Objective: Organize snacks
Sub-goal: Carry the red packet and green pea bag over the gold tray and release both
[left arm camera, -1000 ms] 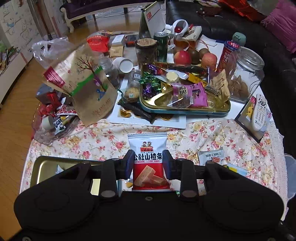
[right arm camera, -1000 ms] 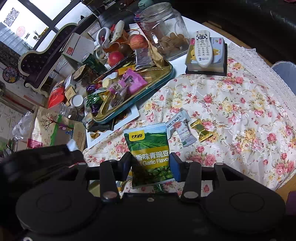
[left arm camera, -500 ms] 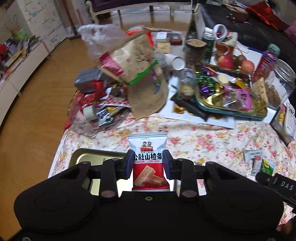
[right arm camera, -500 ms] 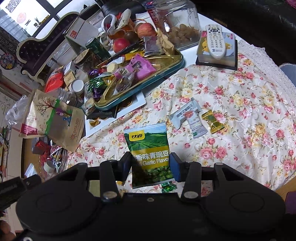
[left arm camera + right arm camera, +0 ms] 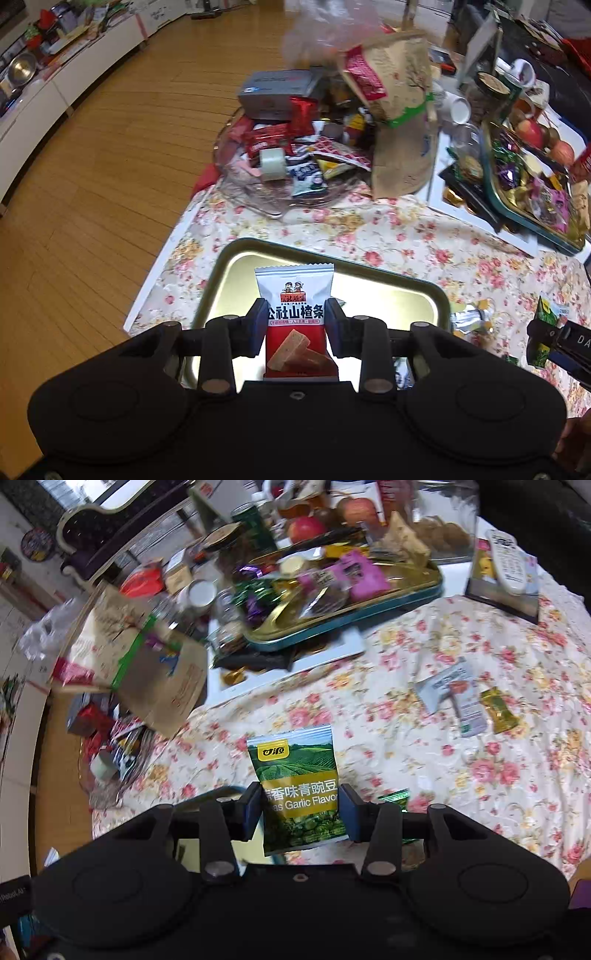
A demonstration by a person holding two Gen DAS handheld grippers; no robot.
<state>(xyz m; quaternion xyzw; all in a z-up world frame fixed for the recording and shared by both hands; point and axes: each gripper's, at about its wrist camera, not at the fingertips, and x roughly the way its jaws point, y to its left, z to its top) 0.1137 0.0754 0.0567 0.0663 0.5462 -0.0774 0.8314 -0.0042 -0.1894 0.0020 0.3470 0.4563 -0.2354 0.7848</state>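
My left gripper (image 5: 295, 323) is shut on a red and white hawthorn snack packet (image 5: 294, 295), held upright above an empty gold tray (image 5: 388, 291) at the near left corner of the floral tablecloth. My right gripper (image 5: 302, 810) is shut on a green garlic pea packet (image 5: 295, 775) above the cloth; the gold tray's rim (image 5: 221, 792) peeks out behind its left finger. The right gripper (image 5: 554, 339) with its green packet shows at the right edge of the left wrist view. Loose packets (image 5: 454, 686) and a gold candy (image 5: 498, 709) lie on the cloth to the right.
A glass bowl (image 5: 243, 192) of mixed snacks and a brown paper bag (image 5: 402, 122) stand beyond the gold tray. A teal-rimmed tray (image 5: 351, 616) of candies, apples, jars and a remote (image 5: 508, 561) crowd the far side. The table edge (image 5: 166, 251) and wooden floor lie left.
Both grippers have swung left with their packets. The left one now hangs over the gold tray, which has come fully into view; the right one has followed toward it.
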